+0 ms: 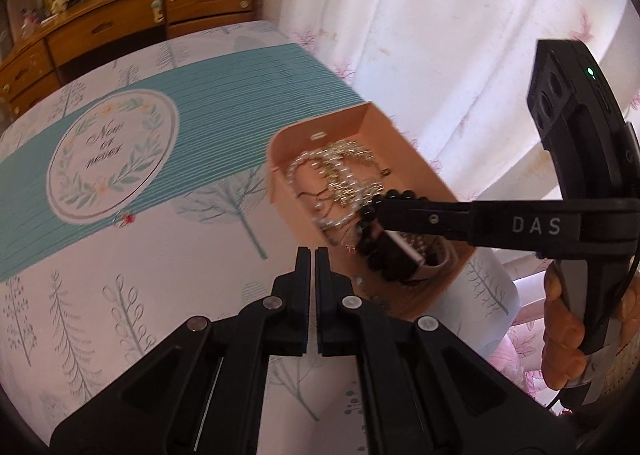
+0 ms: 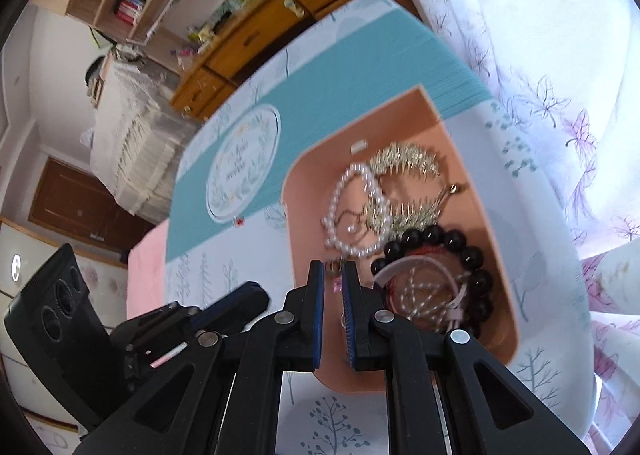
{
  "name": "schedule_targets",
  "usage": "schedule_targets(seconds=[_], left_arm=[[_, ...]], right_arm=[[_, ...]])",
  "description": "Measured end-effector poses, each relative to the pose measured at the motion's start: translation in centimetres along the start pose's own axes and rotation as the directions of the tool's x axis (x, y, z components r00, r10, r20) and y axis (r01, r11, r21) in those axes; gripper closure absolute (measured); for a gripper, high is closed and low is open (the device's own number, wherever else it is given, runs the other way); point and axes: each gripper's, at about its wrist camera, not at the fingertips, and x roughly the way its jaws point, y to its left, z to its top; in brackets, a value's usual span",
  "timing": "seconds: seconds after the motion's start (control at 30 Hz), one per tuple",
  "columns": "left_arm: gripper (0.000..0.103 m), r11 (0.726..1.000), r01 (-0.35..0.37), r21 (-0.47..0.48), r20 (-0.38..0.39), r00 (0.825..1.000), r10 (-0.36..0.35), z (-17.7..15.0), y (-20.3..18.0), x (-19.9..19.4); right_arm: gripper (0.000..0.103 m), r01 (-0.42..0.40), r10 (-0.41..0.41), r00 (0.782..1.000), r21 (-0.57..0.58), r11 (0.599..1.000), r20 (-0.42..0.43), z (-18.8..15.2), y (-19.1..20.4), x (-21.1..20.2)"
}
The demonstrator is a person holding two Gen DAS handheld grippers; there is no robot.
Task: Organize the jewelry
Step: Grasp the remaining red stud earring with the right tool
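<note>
A shallow cardboard box (image 2: 472,159), salmon-orange with rounded corners, rests on a table covered by a cloth (image 1: 120,263) printed with pale trees, a teal striped band and a round wreath emblem. Inside the box lies a tangle of jewelry: a loop of white pearl beads (image 2: 356,211), a spiky gold-toned piece (image 2: 408,159), a bracelet of large glossy black beads (image 2: 460,251) and a pale pink strap (image 2: 420,267) curled within it. The left gripper (image 1: 312,255), matte black plastic with metal rivets, has its jaws closed on nothing, its tips over the cloth just beside the box's near edge. The right gripper (image 2: 333,269), black with blue ribbed pads, reaches into the box; its jaws are nearly closed with a narrow gap, and whether they pinch anything cannot be told. A small red trinket (image 1: 127,219) lies apart on the cloth, at the emblem's edge.
</note>
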Motion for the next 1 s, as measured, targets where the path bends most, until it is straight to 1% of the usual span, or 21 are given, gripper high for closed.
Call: schedule_targets(seconds=[0.13, 0.23, 0.3, 0.37, 0.4, 0.43, 0.5, 0.57, 0.67, 0.7, 0.77, 0.83, 0.87, 0.93, 0.97, 1.0], left_arm=[[0.103, 0.996, -0.056, -0.065, -0.007, 0.998, 0.056, -1.0, 2.6, -0.6], [0.103, 0.990, -0.089, -0.113, 0.004, 0.996, 0.090, -1.6, 4.5, -1.5], [0.103, 0.984, -0.103, -0.142, 0.017, 0.994, 0.106, -1.8, 5.5, -2.3], [0.103, 0.978, -0.116, -0.172, 0.021, 0.992, 0.121, -2.2, 6.7, -3.0], [0.103, 0.974, -0.129, -0.185, 0.015, 0.991, 0.134, -2.3, 7.1, -3.2], [0.103, 0.967, -0.151, -0.203, 0.003, 0.988, 0.155, -2.5, 7.8, -3.4], [0.103, 0.960, -0.170, -0.223, -0.016, 0.985, 0.171, -2.8, 8.8, -3.7], [0.103, 0.955, -0.165, -0.247, -0.020, 0.986, 0.166, -3.3, 10.1, -4.0], [0.103, 0.941, -0.152, -0.301, -0.010, 0.988, 0.156, -4.2, 12.1, -4.7], [0.103, 0.939, -0.147, -0.312, -0.005, 0.988, 0.153, -4.4, 12.7, -4.9], [0.103, 0.933, -0.172, -0.315, -0.029, 0.985, 0.172, -4.6, 13.5, -5.0], [0.103, 0.924, -0.202, -0.325, -0.048, 0.979, 0.197, -4.9, 14.5, -5.1], [0.103, 0.920, -0.209, -0.333, -0.050, 0.978, 0.204, -4.9, 14.9, -5.1], [0.103, 0.916, -0.217, -0.336, -0.057, 0.976, 0.211, -5.0, 15.6, -5.1], [0.095, 0.914, -0.229, -0.334, -0.067, 0.973, 0.219, -4.9, 15.9, -5.0], [0.083, 0.911, -0.237, -0.338, -0.073, 0.972, 0.225, -4.9, 16.3, -5.0]], right_arm=[[0.091, 0.016, -0.016, 1.000, -0.035, 0.999, 0.010, -0.4, 1.0, 0.7], [0.090, 0.021, -0.019, 0.999, -0.088, 0.996, 0.030, -0.5, 2.7, 0.7], [0.086, 0.027, -0.021, 0.999, -0.137, 0.990, 0.040, -0.5, 4.0, 0.6], [0.076, 0.035, -0.025, 0.998, -0.194, 0.980, 0.054, -0.6, 5.5, 0.5], [0.074, 0.037, -0.023, 0.998, -0.229, 0.973, 0.061, -0.6, 6.5, 0.5], [0.072, 0.040, -0.023, 0.998, -0.266, 0.963, 0.067, -0.6, 7.6, 0.8], [0.072, 0.047, -0.027, 0.998, -0.332, 0.942, 0.063, -0.6, 9.4, 1.4], [0.072, 0.066, -0.048, 0.997, -0.403, 0.913, 0.057, -0.5, 11.5, 2.5], [0.072, 0.069, -0.063, 0.998, -0.494, 0.866, 0.029, -0.3, 13.7, 4.7], [0.072, 0.064, -0.068, 0.998, -0.529, 0.846, 0.012, -0.2, 14.5, 5.8], [0.072, 0.055, -0.083, 0.996, -0.595, 0.802, -0.019, 0.0, 15.6, 7.9], [0.072, 0.081, -0.131, 0.991, -0.650, 0.756, -0.029, 0.5, 16.4, 10.6], [0.072, 0.087, -0.148, 0.988, -0.665, 0.741, -0.035, 0.8, 16.6, 11.9], [0.072, 0.080, -0.159, 0.986, -0.671, 0.737, -0.057, 1.5, 16.5, 13.6], [0.072, 0.068, -0.154, 0.985, -0.671, 0.738, -0.071, 1.8, 16.4, 14.3], [0.072, 0.054, -0.150, 0.985, -0.673, 0.738, -0.085, 2.2, 16.5, 15.1]])
